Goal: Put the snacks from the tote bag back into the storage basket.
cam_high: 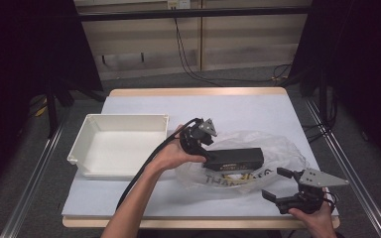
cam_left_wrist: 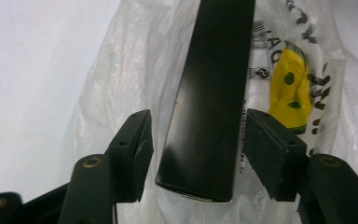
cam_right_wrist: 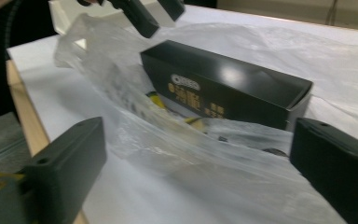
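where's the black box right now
In the high view the black box lies on the clear plastic bag right of the white tray, its left end between the open jaws of the left gripper.

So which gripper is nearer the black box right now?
Left. The left gripper has its jaws either side of the black box; the right gripper sits apart, toward the near edge.

Left gripper [cam_high: 209, 148]: fingers [cam_left_wrist: 133, 151] spread apart, angled toward the right, held by the left hand [cam_high: 176, 153].
Right gripper [cam_high: 278, 184]: fingers [cam_right_wrist: 65, 168] wide apart, pointing left, low by the near edge, in the right hand [cam_high: 313, 214].
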